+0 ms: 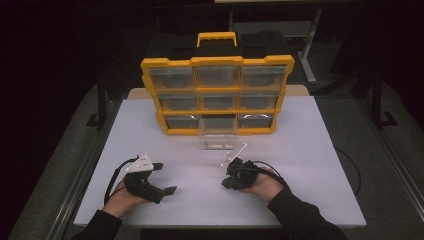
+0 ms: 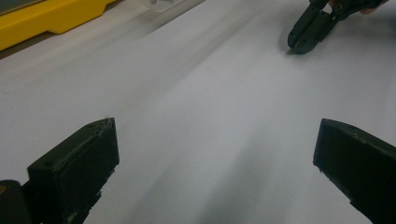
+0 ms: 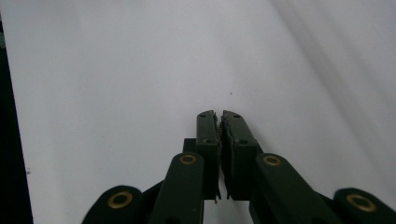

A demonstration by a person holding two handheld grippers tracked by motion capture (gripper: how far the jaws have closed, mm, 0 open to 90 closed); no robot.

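White and mostly bare, the surface carries a yellow-framed organiser of nine clear drawers at its far side, with dark floor and table legs behind. One clear drawer has been pulled out of the bottom row and sits on the surface just in front of its empty slot; something small and pale seems to lie inside it, though the high view is too coarse to say what. Near its right front corner, a thin white stick lies on the surface, just beyond the right claw. That claw has its jaws pressed together on nothing, resting low over bare surface, as the right gripper view confirms. The left claw sits well apart on the left with its jaws spread wide and empty. The drawer is the likely thing in hand: it looks like thin, hard plastic, light and stiff but smooth, so it may slide or tip if pushed high up. A sound hold would be across one side wall or the front lip, kept level so the contents stay put when it is lifted or slid back.
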